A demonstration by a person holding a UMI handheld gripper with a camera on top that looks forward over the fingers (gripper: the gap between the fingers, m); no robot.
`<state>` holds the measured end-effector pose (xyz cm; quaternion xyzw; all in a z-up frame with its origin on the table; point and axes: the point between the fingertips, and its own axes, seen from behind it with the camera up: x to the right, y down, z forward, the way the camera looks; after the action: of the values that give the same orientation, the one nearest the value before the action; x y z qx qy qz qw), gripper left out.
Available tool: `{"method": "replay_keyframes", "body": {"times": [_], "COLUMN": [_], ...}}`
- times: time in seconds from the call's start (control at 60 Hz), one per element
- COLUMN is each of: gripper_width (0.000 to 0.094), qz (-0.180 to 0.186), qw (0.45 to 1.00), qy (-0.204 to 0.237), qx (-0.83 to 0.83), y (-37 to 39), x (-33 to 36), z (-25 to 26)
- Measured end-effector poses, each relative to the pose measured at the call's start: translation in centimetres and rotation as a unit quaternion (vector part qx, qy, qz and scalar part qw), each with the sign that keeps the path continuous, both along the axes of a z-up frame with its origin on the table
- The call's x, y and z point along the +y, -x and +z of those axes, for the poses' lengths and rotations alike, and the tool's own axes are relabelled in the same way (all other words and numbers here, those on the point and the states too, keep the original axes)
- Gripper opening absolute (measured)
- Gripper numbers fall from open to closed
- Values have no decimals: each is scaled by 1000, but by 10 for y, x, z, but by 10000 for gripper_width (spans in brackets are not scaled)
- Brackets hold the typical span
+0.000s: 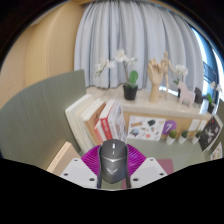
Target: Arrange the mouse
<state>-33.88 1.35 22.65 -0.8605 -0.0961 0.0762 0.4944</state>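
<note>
A grey computer mouse (113, 160) with a dark scroll wheel sits between my two fingers, its front pointing away from me. My gripper (113, 163) is shut on it, with the magenta pads (92, 159) pressing its left and right sides. The mouse is held up in the air, well above the furniture beyond it. Its rear end is hidden below the fingers.
Ahead stands a low wooden shelf (150, 105) with a row of books (98, 122), a potted white orchid (128, 78), a wooden hand model (158, 72) and small figurines. Grey curtains (130, 35) hang behind. A tan wall (35, 95) runs along the left.
</note>
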Motion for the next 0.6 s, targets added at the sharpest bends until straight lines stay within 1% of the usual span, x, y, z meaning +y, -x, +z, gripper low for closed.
{"method": "replay_keyframes", "body": {"times": [0.067, 0.133, 0.183, 0.25, 0.333, 0.4, 0.5, 0.6], "gripper_width": [330, 329, 329, 328, 327, 327, 327, 325], "qz": [-10, -22, -34, -49, -67, -81, -85, -80], "qw": [999, 997, 996, 996, 996, 996, 996, 993], "qy": [-39, -67, -78, -80, -59, -23, 33, 79], "qx": [-5, 2, 4, 10, 10, -11, -23, -20], "y": [-31, -61, -85, -117, -153, -180, -197, -198], "x": [11, 23, 32, 44, 55, 58, 59, 55], "z": [48, 80, 90, 85, 52, 4, -72, -144]}}
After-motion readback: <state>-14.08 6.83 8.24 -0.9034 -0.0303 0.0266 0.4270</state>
